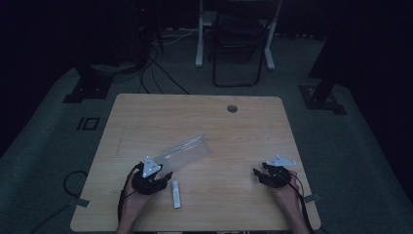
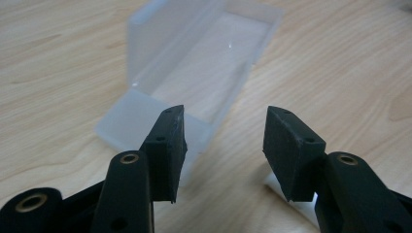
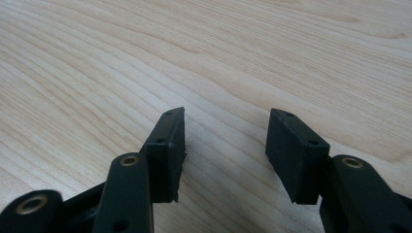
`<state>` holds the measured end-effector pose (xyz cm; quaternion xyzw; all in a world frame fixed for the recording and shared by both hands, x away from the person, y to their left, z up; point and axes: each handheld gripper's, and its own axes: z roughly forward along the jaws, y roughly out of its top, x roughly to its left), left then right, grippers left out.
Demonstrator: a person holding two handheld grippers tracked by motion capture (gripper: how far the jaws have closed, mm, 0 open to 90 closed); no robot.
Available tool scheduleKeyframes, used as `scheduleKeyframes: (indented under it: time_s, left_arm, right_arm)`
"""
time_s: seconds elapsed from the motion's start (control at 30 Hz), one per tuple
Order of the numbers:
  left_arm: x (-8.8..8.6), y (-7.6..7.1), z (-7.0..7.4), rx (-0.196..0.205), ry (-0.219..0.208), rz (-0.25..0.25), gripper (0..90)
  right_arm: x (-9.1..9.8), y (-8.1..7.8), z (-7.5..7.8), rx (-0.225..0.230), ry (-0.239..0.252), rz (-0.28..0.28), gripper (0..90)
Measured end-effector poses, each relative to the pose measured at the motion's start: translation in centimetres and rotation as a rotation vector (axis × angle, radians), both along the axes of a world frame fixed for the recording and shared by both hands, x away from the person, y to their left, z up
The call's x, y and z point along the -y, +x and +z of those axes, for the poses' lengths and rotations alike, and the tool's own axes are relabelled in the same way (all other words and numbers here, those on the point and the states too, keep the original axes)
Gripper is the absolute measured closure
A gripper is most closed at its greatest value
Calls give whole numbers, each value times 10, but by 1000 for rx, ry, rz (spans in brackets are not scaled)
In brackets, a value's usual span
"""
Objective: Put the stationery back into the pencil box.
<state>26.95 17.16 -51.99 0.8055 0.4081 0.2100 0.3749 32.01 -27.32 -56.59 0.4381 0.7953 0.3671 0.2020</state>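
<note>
A clear plastic box [image 1: 186,151] lies open on the wooden worktop [image 1: 243,136], and my left tongs [image 1: 163,176] sit just at its near end with their jaws apart and nothing between them. A small white stick-shaped piece [image 1: 176,193] lies on the worktop just beside the box's near end, right of my left tongs. My right tongs [image 1: 259,173] rest well to the right of the box, jaws apart over bare wood.

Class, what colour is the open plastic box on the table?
Clear, frosted white box; best in the left gripper view.
</note>
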Motion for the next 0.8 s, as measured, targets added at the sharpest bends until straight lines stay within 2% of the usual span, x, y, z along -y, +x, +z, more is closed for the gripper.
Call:
scheduleKeyframes:
  time_s: [0.5,0.63,0.8]
  left_arm:
    - [19,-26,-16,-77,-12,-30,491]
    - [25,-34,-19,-86,14,-38,480]
    - [29,-40,-24,-104,15,-35,465]
  right_arm:
    - [-1,0,-1,6,1,10,470]
    - [-1,0,-1,6,1,11,467]
    - [-1,0,-1,5,1,13,462]
